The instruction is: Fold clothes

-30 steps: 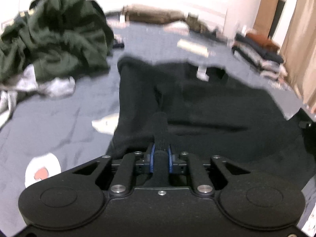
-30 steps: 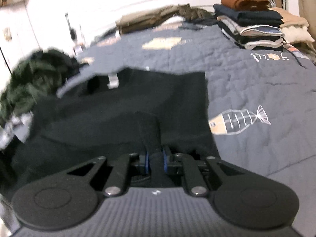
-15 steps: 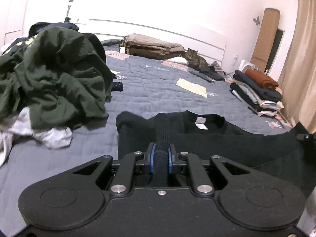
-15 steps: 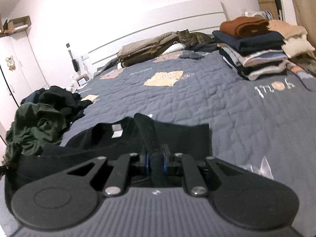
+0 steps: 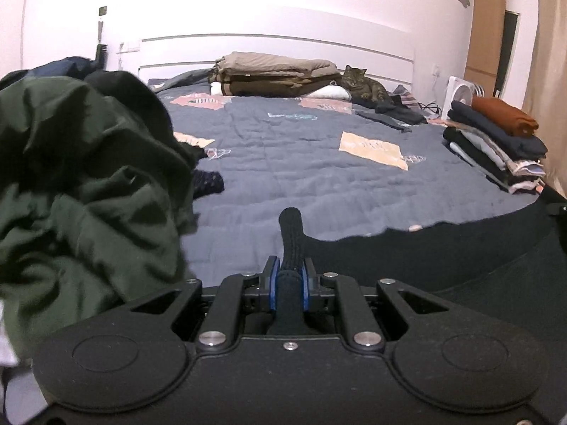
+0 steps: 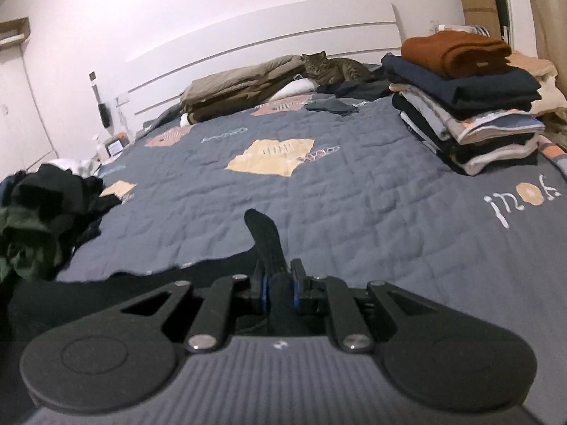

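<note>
Over quilted grey bedspread (image 5: 283,163), left gripper (image 5: 287,276) and right gripper (image 6: 277,285) each pinch ribbed black sweater (image 5: 443,258).

Open quilt (image 5: 301,163) between clothes heap (image 5: 81,177) and folded stack (image 5: 496,145)

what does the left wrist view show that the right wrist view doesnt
Only the left wrist view: a white fan beside the folded stack and a butterfly decal on the wall.

Only the right wrist view: the quilt's white lettering and a wardrobe door.

Both: tongs shut on the black garment, the cat, the folded stack, the green clothes pile.
</note>
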`<state>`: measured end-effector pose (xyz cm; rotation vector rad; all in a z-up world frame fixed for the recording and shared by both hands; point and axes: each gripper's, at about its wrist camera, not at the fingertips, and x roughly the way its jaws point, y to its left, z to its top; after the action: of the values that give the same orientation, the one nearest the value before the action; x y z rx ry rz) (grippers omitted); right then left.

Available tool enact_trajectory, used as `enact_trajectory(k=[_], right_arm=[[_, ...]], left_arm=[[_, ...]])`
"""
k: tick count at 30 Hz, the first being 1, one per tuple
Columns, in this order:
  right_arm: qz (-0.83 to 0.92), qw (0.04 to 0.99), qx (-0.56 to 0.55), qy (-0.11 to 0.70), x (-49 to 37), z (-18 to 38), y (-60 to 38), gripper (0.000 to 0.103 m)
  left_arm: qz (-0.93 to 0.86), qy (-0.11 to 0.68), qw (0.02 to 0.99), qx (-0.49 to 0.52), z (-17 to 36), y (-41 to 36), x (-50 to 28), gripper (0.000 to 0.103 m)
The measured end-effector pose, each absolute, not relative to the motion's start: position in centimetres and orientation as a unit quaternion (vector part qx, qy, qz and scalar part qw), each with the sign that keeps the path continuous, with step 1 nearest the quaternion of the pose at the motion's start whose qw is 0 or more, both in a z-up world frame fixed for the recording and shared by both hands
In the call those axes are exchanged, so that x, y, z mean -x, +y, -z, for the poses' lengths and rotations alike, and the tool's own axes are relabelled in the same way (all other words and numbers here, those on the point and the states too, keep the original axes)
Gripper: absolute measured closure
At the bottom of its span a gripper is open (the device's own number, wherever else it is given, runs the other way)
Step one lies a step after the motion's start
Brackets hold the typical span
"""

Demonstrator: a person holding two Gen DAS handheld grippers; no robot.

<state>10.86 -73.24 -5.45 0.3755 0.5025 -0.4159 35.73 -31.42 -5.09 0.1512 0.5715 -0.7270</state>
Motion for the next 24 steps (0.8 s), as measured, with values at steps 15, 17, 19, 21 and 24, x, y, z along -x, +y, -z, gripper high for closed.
enact_trajectory(k=[15, 17, 19, 21, 24], right_arm=[[0.239, 0.914, -0.133, 0.301, -18.4, 11.5, -75.4, 0.087], [0.253, 0.910, -0.108, 0.310, -18.8, 11.8, -74.6, 0.087], [0.254, 0.912, -0.098, 0.306, -18.5, 11.0, -73.9, 0.082], [0.250, 0.919, -0.092, 0.290, -17.4, 9.5, -73.2, 0.068], [0.231, 0.926, -0.106, 0.278, -15.0, 7.0, -72.5, 0.058]], left_arm=[[0.312, 0.309, 0.892, -0.105, 9.0, -36.2, -41.3, 0.088], [0.301, 0.302, 0.898, -0.107, 8.5, -36.1, -40.9, 0.086], [0.293, 0.283, 0.908, -0.102, 7.3, -35.3, -40.0, 0.084], [0.290, 0.274, 0.912, -0.096, 6.1, -34.4, -39.1, 0.075], [0.302, 0.271, 0.912, -0.066, 4.0, -32.2, -37.1, 0.067]])
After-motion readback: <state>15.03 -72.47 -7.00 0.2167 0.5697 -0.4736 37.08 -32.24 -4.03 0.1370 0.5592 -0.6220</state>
